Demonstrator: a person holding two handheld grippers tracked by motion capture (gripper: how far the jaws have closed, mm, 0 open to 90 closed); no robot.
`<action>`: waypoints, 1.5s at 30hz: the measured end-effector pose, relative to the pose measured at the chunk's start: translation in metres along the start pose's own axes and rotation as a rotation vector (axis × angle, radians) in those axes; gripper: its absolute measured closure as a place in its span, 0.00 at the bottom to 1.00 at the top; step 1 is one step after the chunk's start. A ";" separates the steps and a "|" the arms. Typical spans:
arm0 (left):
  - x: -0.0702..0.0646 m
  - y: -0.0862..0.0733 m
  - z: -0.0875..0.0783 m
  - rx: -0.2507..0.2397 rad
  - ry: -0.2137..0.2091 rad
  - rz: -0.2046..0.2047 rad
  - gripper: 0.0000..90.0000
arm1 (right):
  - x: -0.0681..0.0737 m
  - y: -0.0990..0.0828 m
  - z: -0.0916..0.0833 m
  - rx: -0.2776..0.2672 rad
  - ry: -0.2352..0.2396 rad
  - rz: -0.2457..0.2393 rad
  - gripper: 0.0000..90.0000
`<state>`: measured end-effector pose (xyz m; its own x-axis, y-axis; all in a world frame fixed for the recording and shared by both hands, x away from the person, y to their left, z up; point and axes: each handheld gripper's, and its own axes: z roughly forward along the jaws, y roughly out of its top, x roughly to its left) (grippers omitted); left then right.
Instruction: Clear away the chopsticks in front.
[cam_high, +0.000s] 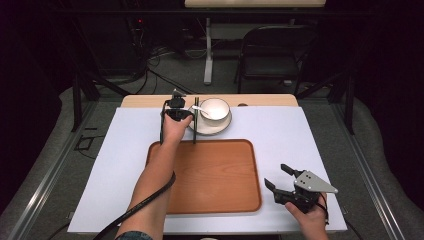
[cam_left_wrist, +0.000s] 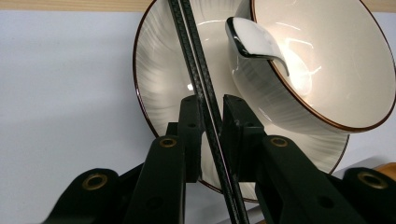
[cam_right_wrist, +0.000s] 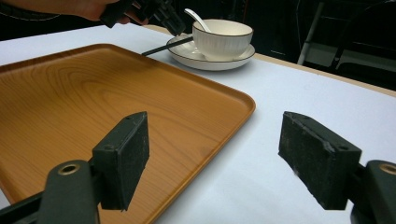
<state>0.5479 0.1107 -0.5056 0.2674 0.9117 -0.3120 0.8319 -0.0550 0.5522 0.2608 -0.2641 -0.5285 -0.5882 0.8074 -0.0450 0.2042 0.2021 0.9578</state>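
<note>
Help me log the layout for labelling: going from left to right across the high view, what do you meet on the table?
Left gripper closed on the black chopsticks → plate carrying the bowl with the spoon → right gripper, jaws open. The wooden tray spans the middle, nearer than the plate.

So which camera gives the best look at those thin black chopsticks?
The left gripper view: the thin black chopsticks run up between that gripper's jaws, across the white saucer. In the high view they are a thin dark line beside the saucer. The right gripper view shows a short, distant stretch.
</note>
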 end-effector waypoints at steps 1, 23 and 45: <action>0.000 0.000 0.000 0.006 0.004 0.001 0.87 | 0.000 0.000 0.000 -0.001 0.000 -0.002 0.26; -0.005 0.004 0.012 0.073 0.039 -0.046 0.91 | 0.000 0.001 -0.001 -0.007 0.007 -0.007 0.26; -0.005 0.009 0.019 0.124 0.052 -0.123 0.92 | 0.001 0.001 -0.002 -0.014 0.010 -0.010 0.27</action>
<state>0.5628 0.0977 -0.5139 0.1368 0.9344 -0.3289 0.9112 0.0116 0.4119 0.2590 -0.2645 -0.5268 -0.5982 0.7997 -0.0521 0.1871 0.2025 0.9612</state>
